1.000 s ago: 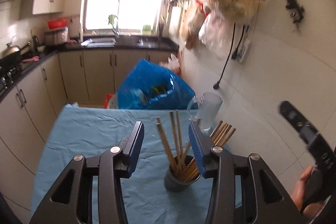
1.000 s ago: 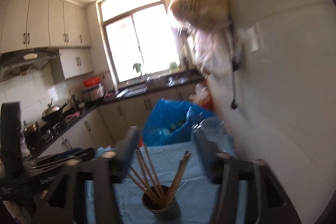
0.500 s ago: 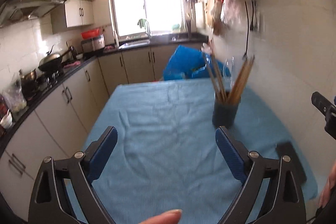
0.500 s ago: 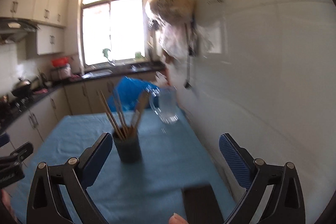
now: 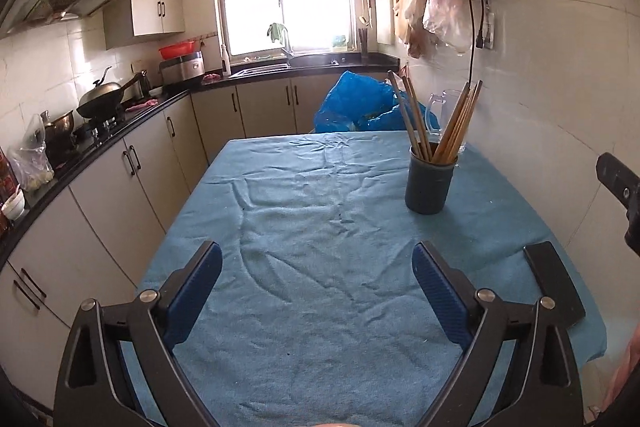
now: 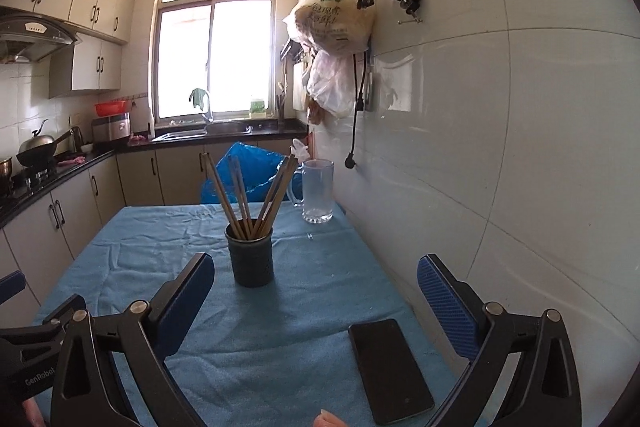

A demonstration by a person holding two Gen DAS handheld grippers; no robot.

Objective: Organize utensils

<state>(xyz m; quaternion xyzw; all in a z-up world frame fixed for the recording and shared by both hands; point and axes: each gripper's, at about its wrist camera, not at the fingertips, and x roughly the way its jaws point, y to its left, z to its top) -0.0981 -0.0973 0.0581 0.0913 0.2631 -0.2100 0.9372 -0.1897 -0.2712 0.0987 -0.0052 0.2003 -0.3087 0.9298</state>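
A dark cup stands upright on the blue tablecloth with several wooden chopsticks fanned out inside it. My left gripper hangs open over the near part of the cloth, well short of the cup and to its left, with nothing between its blue pads. My right gripper is open too, above the cloth's near edge, with the cup just beyond its left finger. Part of the right gripper shows at the right edge of the left wrist view.
A black phone lies flat at the near right of the cloth. A clear glass mug stands at the far right by the white tiled wall. A blue bag sits behind the table. Cabinets and a stove run along the left.
Both grippers have pulled back from the cup toward the table's near edge and opened wide. A second ago they were close around the chopsticks; the cup stays where it stood.
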